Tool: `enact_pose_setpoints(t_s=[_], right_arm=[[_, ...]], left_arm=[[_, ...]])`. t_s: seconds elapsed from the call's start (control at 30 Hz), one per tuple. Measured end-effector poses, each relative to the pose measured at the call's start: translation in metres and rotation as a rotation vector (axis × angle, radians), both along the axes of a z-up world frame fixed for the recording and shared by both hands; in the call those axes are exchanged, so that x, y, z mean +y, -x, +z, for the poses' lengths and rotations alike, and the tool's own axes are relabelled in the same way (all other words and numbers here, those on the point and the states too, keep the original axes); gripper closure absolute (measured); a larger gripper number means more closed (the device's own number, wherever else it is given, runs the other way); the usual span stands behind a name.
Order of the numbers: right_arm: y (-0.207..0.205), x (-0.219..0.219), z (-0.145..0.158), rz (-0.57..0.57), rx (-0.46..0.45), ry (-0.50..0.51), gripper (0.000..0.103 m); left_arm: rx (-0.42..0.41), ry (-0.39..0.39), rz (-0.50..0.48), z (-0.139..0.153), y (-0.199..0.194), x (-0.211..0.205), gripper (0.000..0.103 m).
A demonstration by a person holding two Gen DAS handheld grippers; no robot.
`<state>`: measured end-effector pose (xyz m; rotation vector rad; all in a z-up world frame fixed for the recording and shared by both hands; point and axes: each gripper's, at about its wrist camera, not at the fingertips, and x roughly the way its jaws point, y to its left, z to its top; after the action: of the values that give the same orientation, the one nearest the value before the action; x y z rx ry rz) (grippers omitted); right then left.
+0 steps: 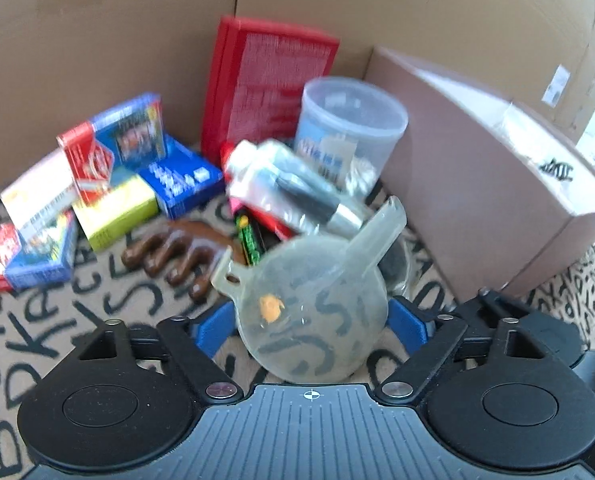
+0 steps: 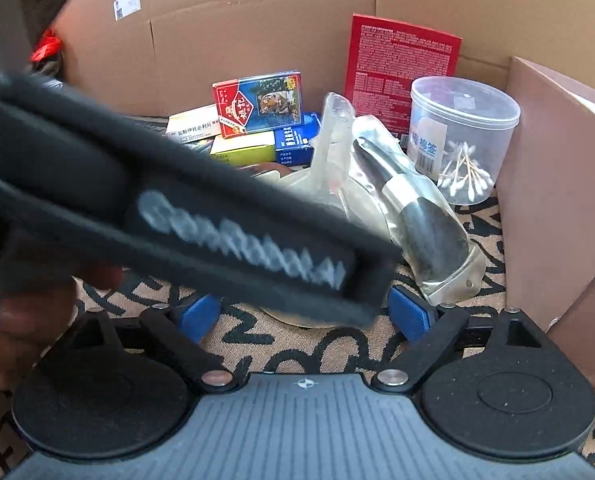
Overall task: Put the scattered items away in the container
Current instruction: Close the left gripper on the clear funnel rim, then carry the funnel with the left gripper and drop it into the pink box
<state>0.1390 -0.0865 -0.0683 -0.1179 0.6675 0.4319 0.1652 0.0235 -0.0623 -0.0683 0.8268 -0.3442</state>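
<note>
Left wrist, funnel (image 1: 313, 320) between tool (image 1: 311, 324) fingers

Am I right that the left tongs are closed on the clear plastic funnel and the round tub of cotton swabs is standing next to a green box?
Not quite. The left tongs do grip the funnel, but the box behind the cotton swab tub is red, not green. The right wrist view shows it most clearly, standing upright against the cardboard wall.
</note>
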Motion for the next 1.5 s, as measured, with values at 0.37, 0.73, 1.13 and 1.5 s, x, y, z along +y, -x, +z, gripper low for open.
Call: enact_pose_setpoints(t_s=[0.37, 0.73, 1.13, 1.5], right_arm=[[-0.006, -0.005, 0.001, 0.014, -0.004, -0.054, 0.010], [-0.009, -0.003, 0.002, 0.029, -0.039, -0.039, 0.019], [0.054, -0.017, 0.039, -0.009, -0.164, -0.042, 0.019], [0.101, -0.066, 0.091, -0.139, -0.338, -0.019, 0.019]], left_arm=[[0.043, -0.003, -0.024, 0.002, -0.005, 0.008, 0.018], [0.044, 0.038, -0.043, 0.003, -0.003, 0.017, 0.019], [-0.077, 0.024, -0.085, 0.049, 0.061, -0.006, 0.019], [-0.225, 0.034, -0.241, 0.112, 0.093, -0.067, 0.019]])
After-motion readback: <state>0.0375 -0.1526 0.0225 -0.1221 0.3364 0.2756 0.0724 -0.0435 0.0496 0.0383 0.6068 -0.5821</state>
